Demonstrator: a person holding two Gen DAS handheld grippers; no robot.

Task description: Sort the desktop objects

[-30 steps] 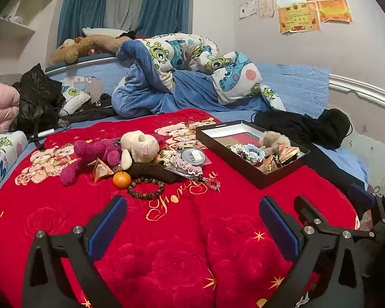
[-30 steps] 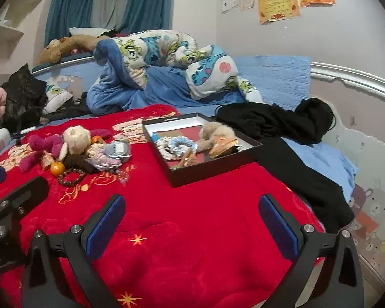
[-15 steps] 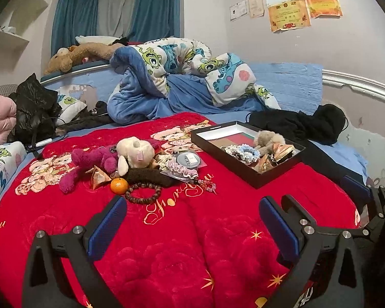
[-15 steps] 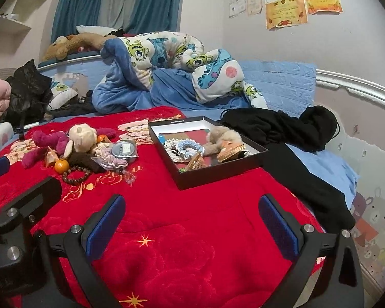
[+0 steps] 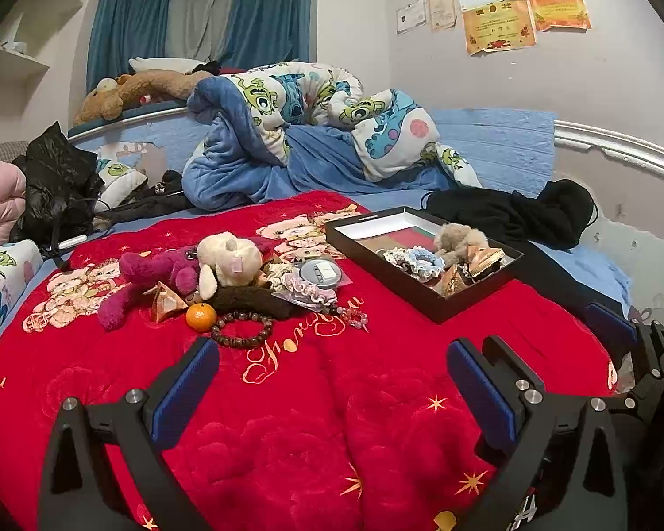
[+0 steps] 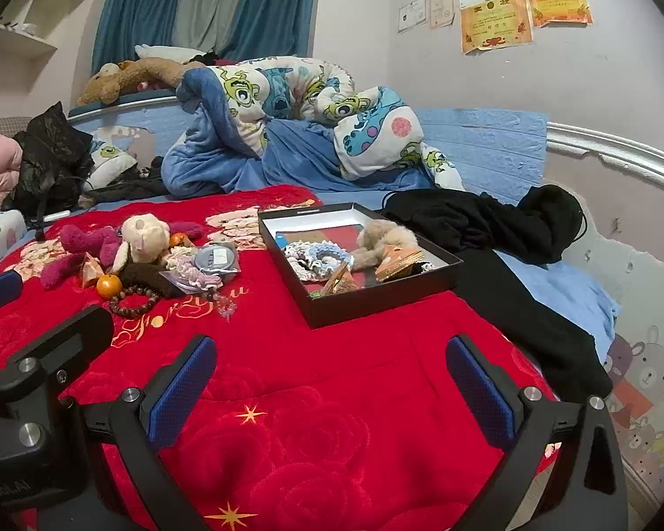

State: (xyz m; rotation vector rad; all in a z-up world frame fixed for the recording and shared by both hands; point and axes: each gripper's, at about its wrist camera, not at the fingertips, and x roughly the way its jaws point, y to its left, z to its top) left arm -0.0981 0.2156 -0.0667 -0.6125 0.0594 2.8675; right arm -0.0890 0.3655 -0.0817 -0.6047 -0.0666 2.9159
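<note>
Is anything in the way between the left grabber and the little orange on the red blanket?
Nothing visible is. The left gripper hangs open, with only bare red blanket before the orange. The wooden bead bracelet lies right beside the orange, so the jaws could bump it.

This is a bedroom in a home. A round bed (image 5: 619, 152) with a curved white rail takes most of the room, and a red blanket (image 5: 296, 420) with printed flowers covers it. A crumpled cartoon duvet (image 5: 314, 101) lies near the headboard, and a brown plush toy (image 5: 128, 93) rests on the ledge behind it. Blue curtains (image 6: 279, 4) hang at the window. Paper certificates (image 5: 500, 22) are stuck on the wall, and black clothes (image 6: 487, 221) lie on the bed.
</note>
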